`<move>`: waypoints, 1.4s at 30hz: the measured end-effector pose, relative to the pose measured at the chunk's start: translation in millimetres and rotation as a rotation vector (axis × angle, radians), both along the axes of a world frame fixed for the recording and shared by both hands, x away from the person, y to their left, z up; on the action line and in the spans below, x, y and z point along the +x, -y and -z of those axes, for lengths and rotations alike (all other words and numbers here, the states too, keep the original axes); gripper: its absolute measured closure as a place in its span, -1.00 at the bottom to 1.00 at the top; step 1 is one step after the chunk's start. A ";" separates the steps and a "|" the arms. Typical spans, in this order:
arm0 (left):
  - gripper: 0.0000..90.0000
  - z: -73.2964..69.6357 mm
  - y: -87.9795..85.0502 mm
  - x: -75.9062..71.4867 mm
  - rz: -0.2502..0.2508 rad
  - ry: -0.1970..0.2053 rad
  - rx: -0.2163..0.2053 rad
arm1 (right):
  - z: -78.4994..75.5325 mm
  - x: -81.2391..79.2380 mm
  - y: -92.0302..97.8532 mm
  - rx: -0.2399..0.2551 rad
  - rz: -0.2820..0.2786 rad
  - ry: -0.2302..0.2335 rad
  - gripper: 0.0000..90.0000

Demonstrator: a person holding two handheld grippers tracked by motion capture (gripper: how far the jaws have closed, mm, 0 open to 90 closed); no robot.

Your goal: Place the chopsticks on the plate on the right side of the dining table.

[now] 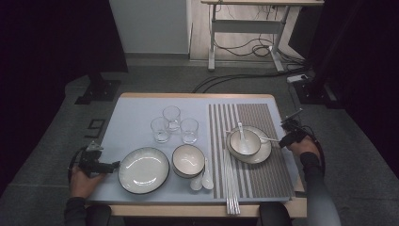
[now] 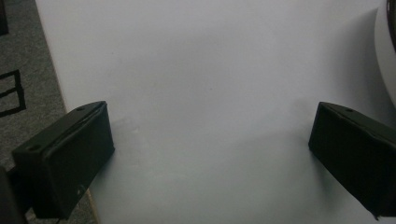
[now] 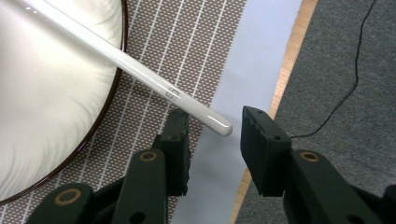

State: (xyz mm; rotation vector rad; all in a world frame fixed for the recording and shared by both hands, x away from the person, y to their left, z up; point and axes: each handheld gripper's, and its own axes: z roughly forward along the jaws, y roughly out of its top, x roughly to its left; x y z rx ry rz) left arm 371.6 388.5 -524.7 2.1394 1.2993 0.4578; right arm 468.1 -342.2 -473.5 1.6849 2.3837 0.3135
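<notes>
A white chopstick [image 3: 140,70] lies slanted over the rim of the dark-rimmed plate [image 3: 42,93], and its end reaches off the striped placemat [image 3: 177,42]. My right gripper [image 3: 215,114] is open, its jaws either side of that end and wider than the stick. In the high view the right gripper [image 1: 282,142] is at the table's right edge, beside the plate [image 1: 259,157] carrying a bowl [image 1: 244,143] and a spoon [image 1: 241,129]. My left gripper [image 1: 115,165] is open with nothing between its jaws, low over the pale blue mat [image 2: 210,70], just left of a large plate [image 1: 143,169].
Three glasses [image 1: 171,117] stand mid-table. A second bowl [image 1: 188,160], two white spoons [image 1: 202,180] and a bundle of chopsticks [image 1: 230,183] lie near the front edge. The large plate's rim [image 2: 390,56] is close to the left gripper's right jaw. Cables lie on the floor behind the table.
</notes>
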 end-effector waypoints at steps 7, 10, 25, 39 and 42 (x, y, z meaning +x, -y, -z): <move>-1.00 0.0 0.0 0.0 0.000 0.000 0.000 | 0.0 2.8 0.6 -0.011 0.002 0.005 0.28; -1.00 0.0 0.0 0.0 0.000 0.000 0.000 | 0.9 3.8 0.5 -0.015 0.004 0.009 0.27; -1.00 0.0 0.0 0.0 0.000 0.000 0.000 | 3.6 11.2 0.0 -0.022 0.010 0.017 0.36; -1.00 0.0 0.0 0.0 0.000 0.000 0.000 | 2.8 14.4 -13.3 -0.016 -0.024 0.023 0.49; -1.00 0.0 0.0 0.0 0.000 0.000 -0.001 | 2.3 15.1 -15.0 -0.015 -0.029 0.025 0.48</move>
